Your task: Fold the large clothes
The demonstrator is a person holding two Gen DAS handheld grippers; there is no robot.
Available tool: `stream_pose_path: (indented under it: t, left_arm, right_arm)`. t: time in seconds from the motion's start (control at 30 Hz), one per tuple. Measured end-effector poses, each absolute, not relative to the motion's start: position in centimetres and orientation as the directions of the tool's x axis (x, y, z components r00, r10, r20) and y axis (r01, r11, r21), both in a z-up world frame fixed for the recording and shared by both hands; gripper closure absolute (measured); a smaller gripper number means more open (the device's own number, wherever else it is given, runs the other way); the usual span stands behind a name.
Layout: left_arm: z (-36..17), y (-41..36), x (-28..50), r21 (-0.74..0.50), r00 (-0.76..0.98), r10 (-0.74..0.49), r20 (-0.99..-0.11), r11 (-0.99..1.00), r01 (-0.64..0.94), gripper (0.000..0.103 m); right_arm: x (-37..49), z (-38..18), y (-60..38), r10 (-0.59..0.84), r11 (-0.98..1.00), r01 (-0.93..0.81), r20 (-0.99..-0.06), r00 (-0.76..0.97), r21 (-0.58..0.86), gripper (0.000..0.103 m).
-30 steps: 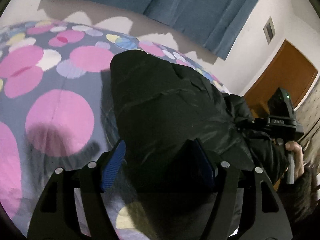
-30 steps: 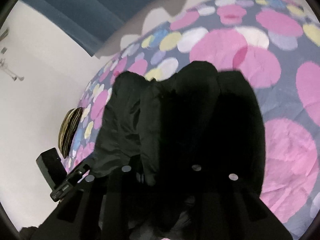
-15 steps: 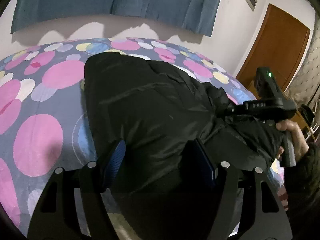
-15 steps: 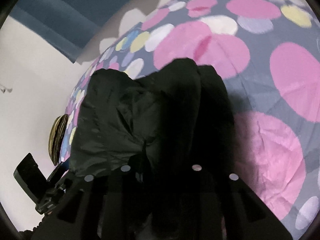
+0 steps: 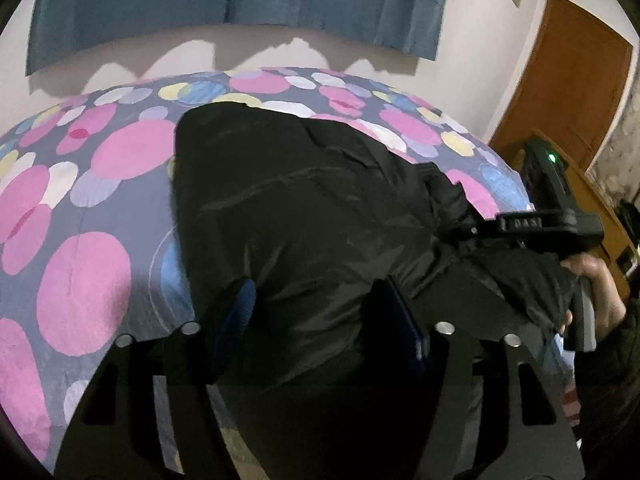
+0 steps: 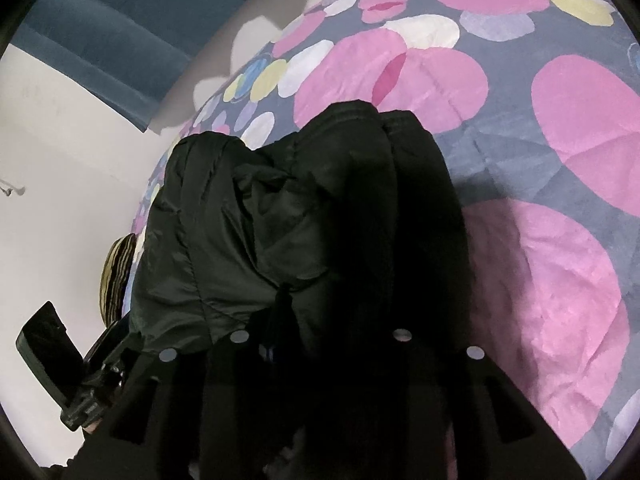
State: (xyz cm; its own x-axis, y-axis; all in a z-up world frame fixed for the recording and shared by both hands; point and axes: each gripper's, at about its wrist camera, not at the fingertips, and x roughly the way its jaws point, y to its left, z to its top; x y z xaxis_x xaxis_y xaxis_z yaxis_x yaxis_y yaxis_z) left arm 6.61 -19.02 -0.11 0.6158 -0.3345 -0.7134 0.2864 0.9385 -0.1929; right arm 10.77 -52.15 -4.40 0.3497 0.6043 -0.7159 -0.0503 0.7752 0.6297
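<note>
Bed: my black jacket [image 5: 320, 208] lies on the spotted bedspread [image 5: 84, 280]; blue curtain [image 5: 240, 0], brown door [image 5: 568, 80] behind.
Left tongs [image 5: 320, 312]: wide, straddling jacket.
Right tongs [image 6: 320, 344]: buried in fabric; I cannot tell their state.

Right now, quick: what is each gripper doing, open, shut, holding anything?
Left gripper: open, fingers astride the black jacket, not clamped.
Right gripper: cannot be told; the jacket drapes over its fingers.

A black jacket [image 6: 304, 216] lies bunched on the pink-dotted bedspread [image 6: 560, 280], draped over the right gripper [image 6: 320, 344].
</note>
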Motion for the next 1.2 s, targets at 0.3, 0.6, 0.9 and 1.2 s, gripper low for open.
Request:
stream_pose_path:
  t: [0.3,0.6,0.9,1.2]
  left_arm:
    - [-0.2,-20.0,7.0,-0.143,0.617,-0.322,-0.719,0.936,0.322,0.053]
    - [-0.3,-20.1,7.3,-0.140,0.615,-0.318,-0.721,0.937,0.320,0.053]
    - [-0.3,-20.5,7.1,-0.131,0.619,-0.313,-0.720,0.938,0.322,0.053]
    - [0.8,-20.0,7.7,-0.159,0.627,-0.342,-0.700,0.931,0.329,0.053]
  right_arm:
    - [9.9,-4.1,-53.6,0.605,0.762,-0.012,-0.705,0.369,0.647,0.067]
    - [6.0,4.0,-54.5,0.568,0.780,-0.069,-0.657,0.496,0.622,0.064]
    - [4.7,1.5,-49.4,0.595,0.804,-0.199,-0.749,0.291,0.561,0.064]
    - [5.5,-3.3,-48.8,0.574,0.818,-0.164,-0.779,0.251,0.551,0.064]
